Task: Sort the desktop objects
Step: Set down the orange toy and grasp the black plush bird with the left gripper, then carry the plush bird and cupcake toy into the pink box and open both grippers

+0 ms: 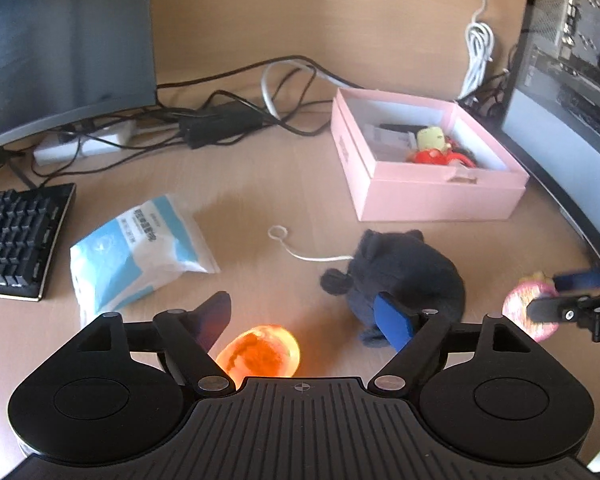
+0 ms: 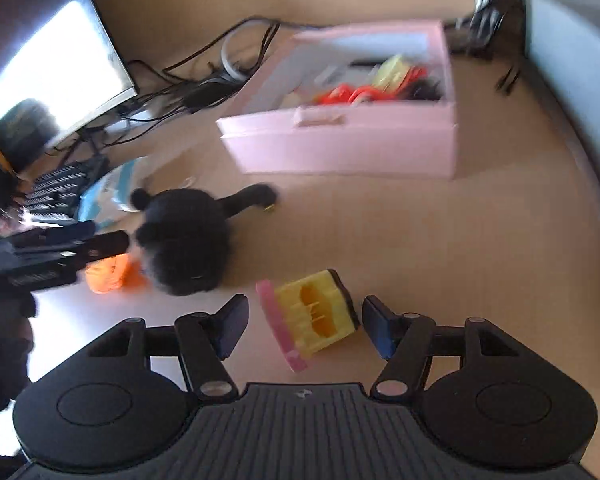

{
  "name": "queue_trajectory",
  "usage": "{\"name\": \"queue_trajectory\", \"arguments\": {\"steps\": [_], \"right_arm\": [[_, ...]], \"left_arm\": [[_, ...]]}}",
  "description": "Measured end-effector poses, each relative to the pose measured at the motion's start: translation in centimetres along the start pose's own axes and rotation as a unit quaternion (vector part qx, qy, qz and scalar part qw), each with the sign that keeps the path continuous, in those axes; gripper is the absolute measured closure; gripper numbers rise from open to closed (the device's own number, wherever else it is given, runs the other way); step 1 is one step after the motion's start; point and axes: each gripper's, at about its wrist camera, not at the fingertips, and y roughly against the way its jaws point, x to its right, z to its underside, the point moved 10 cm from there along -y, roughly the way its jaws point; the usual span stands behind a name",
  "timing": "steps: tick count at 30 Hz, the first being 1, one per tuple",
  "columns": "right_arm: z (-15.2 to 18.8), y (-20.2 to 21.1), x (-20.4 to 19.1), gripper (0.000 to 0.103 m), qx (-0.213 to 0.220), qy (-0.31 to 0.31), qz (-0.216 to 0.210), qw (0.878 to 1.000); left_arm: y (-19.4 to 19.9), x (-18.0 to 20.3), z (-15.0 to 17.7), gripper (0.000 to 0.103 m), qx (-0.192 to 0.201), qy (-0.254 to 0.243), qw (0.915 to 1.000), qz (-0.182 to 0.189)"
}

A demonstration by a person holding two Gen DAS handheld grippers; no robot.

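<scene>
**A:** Right wrist view had the yellow and pink toy block (image 2: 310,314) lying on its side on the desk (image 2: 480,240), right between the wide-spread fingers of the right gripper (image 2: 304,326), neither pad touching it as far as I could tell. It looked like hollow moulded plastic, so I judged it light, stiff and a bit slick.

**B:** Where would you have taken hold?

**A:** Across the yellow body, on the flat outer walls, not on the thin pink plate, which looked likely to twist it out of the grip.

**B:** And the other side?

**A:** The left gripper (image 1: 304,320) was also spread wide, holding nothing, with the glowing orange ball (image 1: 260,350) sitting low between its fingers. Round and glossy, that one probably would roll or squirt out unless pinched across the middle.

**B:** The dark lump beside it?

**A:** A black plush toy (image 1: 400,280), just beside the ball, with a white loop cord (image 1: 300,250) trailing from it. Soft and light, I reckoned; any hold on the body should do.

**B:** Destination?

**A:** The pink box (image 1: 428,192) stood toward the desk's far right, already holding a red and yellow toy (image 1: 432,148). A blue and white packet (image 1: 140,252) lay near the keyboard (image 1: 16,236) at the left edge.
</scene>
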Motion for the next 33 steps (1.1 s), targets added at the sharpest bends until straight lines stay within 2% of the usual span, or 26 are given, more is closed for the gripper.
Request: {"name": "queue_trajectory", "arguments": {"steps": [2,6,10,12,13,14,16,20,21,22,23,33], "right_arm": [[0.0,0.7,0.0,0.027,0.017,0.043,0.015,0.999],[0.5,0.4,0.0,0.026,0.029,0.114,0.050,0.992],[0.2,-1.5,1.6,0.026,0.024,0.079,0.053,0.995],[-0.3,-2.0,2.2,0.040,0.025,0.054,0.047,0.997],[-0.4,-1.9,2.2,0.057,0.027,0.050,0.044,0.997],[-0.6,-1.6,2.1,0.060,0.034,0.050,0.046,0.997],[-0.8,-0.7,2.0,0.061,0.047,0.060,0.053,0.996],[-0.6,0.8,2.4,0.061,0.044,0.062,0.064,0.995],[-0.5,1.2,2.6,0.061,0.044,0.060,0.065,0.995],[-0.5,1.6,2.7,0.061,0.042,0.058,0.064,0.995],[-0.4,1.9,2.7,0.061,0.040,0.056,0.063,0.996],[-0.5,3.1,1.2,0.061,0.031,0.072,0.045,0.996]], "left_arm": [[0.0,0.4,0.5,0.016,-0.008,-0.005,0.9999,-0.003],[-0.2,1.2,1.5,0.015,-0.028,-0.018,0.9994,0.007],[-0.5,3.1,1.6,0.008,-0.039,-0.036,0.9974,0.048],[-0.9,4.6,1.3,0.007,-0.042,-0.049,0.9958,0.066],[-1.2,5.2,1.1,0.007,-0.043,-0.053,0.9954,0.067],[-1.8,5.9,0.9,0.007,-0.046,-0.057,0.9951,0.067],[-2.9,6.9,0.4,0.007,-0.053,-0.057,0.9950,0.062],[-4.9,8.0,-0.1,0.007,-0.065,-0.057,0.9955,0.039],[-5.2,8.1,-0.2,0.010,-0.064,-0.060,0.9956,0.033],[-5.2,8.1,-0.3,0.019,-0.061,-0.063,0.9958,0.027],[-5.1,8.0,-0.3,0.023,-0.058,-0.066,0.9959,0.022],[-1.5,8.0,2.4,0.027,-0.057,-0.096,0.9921,0.058]]}}
